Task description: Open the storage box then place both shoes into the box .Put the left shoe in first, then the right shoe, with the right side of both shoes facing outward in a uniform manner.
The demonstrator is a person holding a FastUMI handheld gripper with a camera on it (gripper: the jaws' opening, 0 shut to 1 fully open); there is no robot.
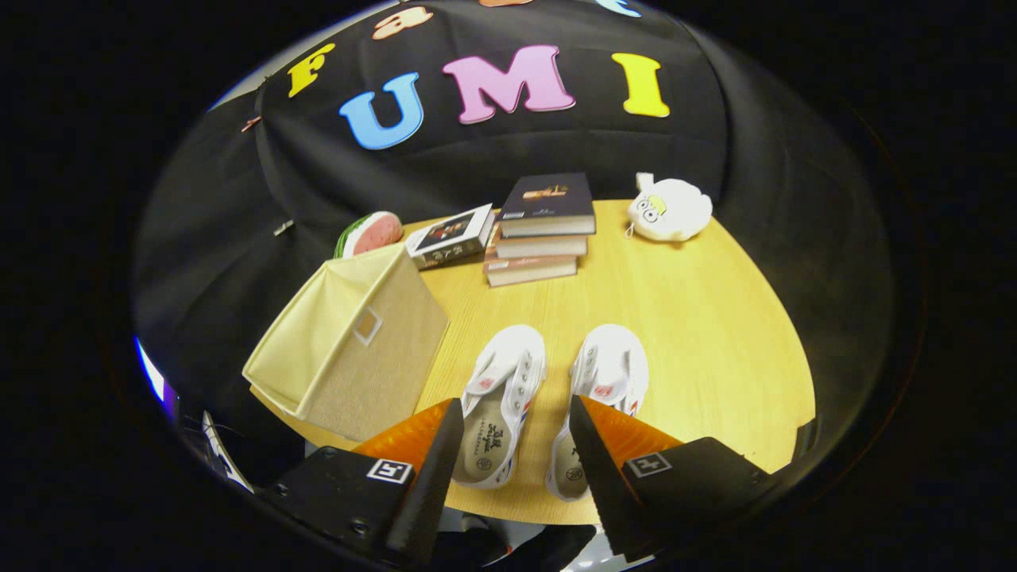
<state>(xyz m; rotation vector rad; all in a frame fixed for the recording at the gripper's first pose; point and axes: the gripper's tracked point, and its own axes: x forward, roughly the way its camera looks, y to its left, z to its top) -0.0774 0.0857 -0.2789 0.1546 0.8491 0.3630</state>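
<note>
Your tongs (515, 413) hang spread wide, grasping nothing. Two white canvas lace-up shoes (556, 405) lie side by side just ahead, between the fingers, on the round wood-grain tabletop (699, 334). The beige fabric storage box (349, 342) sits left of them.

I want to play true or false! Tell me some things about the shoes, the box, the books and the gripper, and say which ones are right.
1. The two white canvas shoes lie side by side on the round wooden table. True.
2. Both shoes are inside the beige fabric storage box. False: they lie on the table beside it.
3. The gripper is clamped on a shoe. False: its fingers are spread open, holding nothing.
4. A stack of books sits beyond the shoes. True.
5. The white plush toy sits on top of the books. False: it rests on the table beside them.
</note>
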